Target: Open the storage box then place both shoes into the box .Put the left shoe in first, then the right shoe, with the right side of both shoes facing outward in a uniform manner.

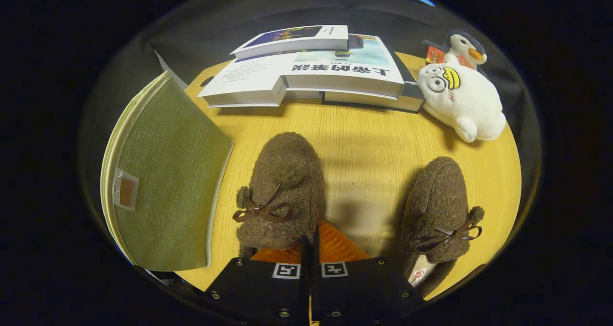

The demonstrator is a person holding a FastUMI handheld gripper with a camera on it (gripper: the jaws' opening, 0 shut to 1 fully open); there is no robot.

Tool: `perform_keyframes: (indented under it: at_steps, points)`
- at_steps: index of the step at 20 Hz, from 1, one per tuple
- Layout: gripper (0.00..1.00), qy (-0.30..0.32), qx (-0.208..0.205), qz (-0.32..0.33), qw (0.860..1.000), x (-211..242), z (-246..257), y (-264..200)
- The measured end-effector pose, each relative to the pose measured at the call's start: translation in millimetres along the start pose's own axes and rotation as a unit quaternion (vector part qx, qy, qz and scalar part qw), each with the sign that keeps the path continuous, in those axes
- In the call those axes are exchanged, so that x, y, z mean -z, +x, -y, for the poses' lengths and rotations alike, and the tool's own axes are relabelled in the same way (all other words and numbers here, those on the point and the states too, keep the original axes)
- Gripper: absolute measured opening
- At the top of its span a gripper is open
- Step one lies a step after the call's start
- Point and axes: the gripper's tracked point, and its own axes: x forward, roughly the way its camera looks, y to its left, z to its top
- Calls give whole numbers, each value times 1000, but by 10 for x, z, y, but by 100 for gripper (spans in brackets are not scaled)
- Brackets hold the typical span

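Note:
Two fuzzy brown shoes with small bows lie on the yellow wooden table (368, 139), toes pointing away from me. The left shoe (282, 187) sits right at my fingers, its heel end tucked under them. My gripper (310, 249) is shut, the fingers meeting on a thin dark strip that looks like the rim of that shoe. The right shoe (443, 206) lies apart, beside the fingers on the right, showing its light insole at the heel. The green fabric storage box (163, 182) with cream trim stands just left of the left shoe, a broad cloth panel facing me; its inside is hidden.
Beyond the shoes, several stacked books (311, 72) lie across the back of the table. A white plush toy (459, 98) and a small penguin toy (464, 46) sit at the back right. Bare tabletop lies between the shoes and the books.

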Motion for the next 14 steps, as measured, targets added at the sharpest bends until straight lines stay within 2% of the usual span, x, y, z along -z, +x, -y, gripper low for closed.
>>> perform_keyframes:
  at_steps: [7, 14]
  points:
    - [2, 8, -22, -1, 1000, -123, -147, -659]
    - [2, 23, -53, 24, 998, -502, -508, -1401]
